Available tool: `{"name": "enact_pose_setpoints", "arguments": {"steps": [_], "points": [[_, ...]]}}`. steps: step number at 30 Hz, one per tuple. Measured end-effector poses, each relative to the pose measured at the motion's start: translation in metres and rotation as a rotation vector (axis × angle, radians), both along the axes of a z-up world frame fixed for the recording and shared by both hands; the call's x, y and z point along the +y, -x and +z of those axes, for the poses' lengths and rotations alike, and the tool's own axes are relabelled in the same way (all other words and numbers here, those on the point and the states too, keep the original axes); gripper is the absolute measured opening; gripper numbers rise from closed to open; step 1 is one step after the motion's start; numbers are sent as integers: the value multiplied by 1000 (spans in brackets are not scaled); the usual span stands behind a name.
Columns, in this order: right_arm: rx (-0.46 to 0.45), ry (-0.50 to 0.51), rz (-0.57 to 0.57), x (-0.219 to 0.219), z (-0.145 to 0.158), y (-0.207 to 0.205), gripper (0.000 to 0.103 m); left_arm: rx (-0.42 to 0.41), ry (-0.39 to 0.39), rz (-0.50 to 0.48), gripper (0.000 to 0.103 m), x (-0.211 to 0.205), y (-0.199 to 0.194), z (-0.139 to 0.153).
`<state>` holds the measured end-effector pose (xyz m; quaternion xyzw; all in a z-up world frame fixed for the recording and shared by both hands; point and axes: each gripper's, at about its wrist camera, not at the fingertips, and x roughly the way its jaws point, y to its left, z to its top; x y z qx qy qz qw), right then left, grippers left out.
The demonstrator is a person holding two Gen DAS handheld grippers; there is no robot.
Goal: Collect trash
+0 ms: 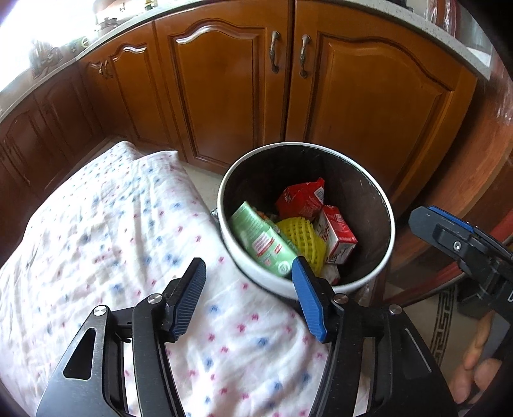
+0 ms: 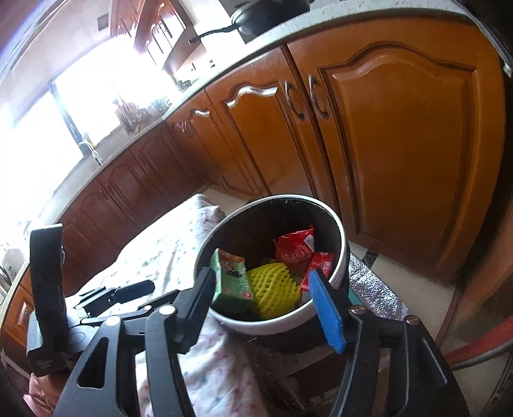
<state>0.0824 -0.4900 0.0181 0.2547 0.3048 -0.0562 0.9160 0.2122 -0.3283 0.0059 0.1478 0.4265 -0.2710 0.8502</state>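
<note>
We hold the left gripper (image 1: pixel 248 272) above a white cloth dotted with pink and blue (image 1: pixel 128 231), its jaws released and spread wide with nothing between them; the right gripper (image 2: pixel 263 285) hangs just over the near rim of a round white bin with a dark inside (image 2: pixel 343 256), its jaws likewise released and bare. The trash lies inside that bin, which stands at the cloth's far right corner, touching its edge; in the left wrist view we count a pale green packet (image 1: pixel 261 240) leaning against the left wall, a yellow foam fruit net (image 1: pixel 303 239) beside it in the middle, a crumpled red wrapper (image 1: pixel 301 199) behind, and a small red and white carton (image 1: pixel 338 234) to the right, all touching one another. From the right wrist view the same four pieces sit packed together at the bottom of the bin; a silver foil sheet (image 2: pixel 375 288) lies under and to the right of the bin. Brown wooden cabinet doors with metal handles (image 1: pixel 224 89) stand behind the bin under a pale speckled countertop (image 2: pixel 320 25); a black pan (image 2: pixel 266 16) rests on that counter.
</note>
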Motion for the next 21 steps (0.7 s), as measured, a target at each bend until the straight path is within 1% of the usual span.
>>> {"name": "enact_pose_setpoints", "arguments": {"steps": [1, 3, 5, 10, 12, 15, 18, 20, 21], "points": [[-14, -1, -3, 4, 0, 4, 72, -3, 5, 5, 59, 5, 3, 1], [-43, -8, -1, 12, 2, 13, 82, -11, 25, 21, 64, 19, 11, 2], [-65, -9, 0, 21, 2, 21, 88, -14, 53, 39, 66, 32, 18, 3], [-103, -1, -13, 43, 1, 40, 91, -11, 112, 96, 70, 69, 35, 2], [-120, 14, -23, 52, 2, 49, 95, -8, 136, 118, 70, 84, 40, 1], [-154, 27, -31, 64, 3, 61, 98, -11, 167, 150, 70, 105, 51, -1], [-172, 34, -20, 76, 4, 71, 99, -31, 169, 172, 71, 118, 61, -1], [-173, 39, -17, 83, 2, 75, 100, -49, 168, 188, 75, 126, 67, -1], [-176, 39, -15, 85, 2, 77, 100, -56, 171, 194, 75, 129, 71, -1]]}}
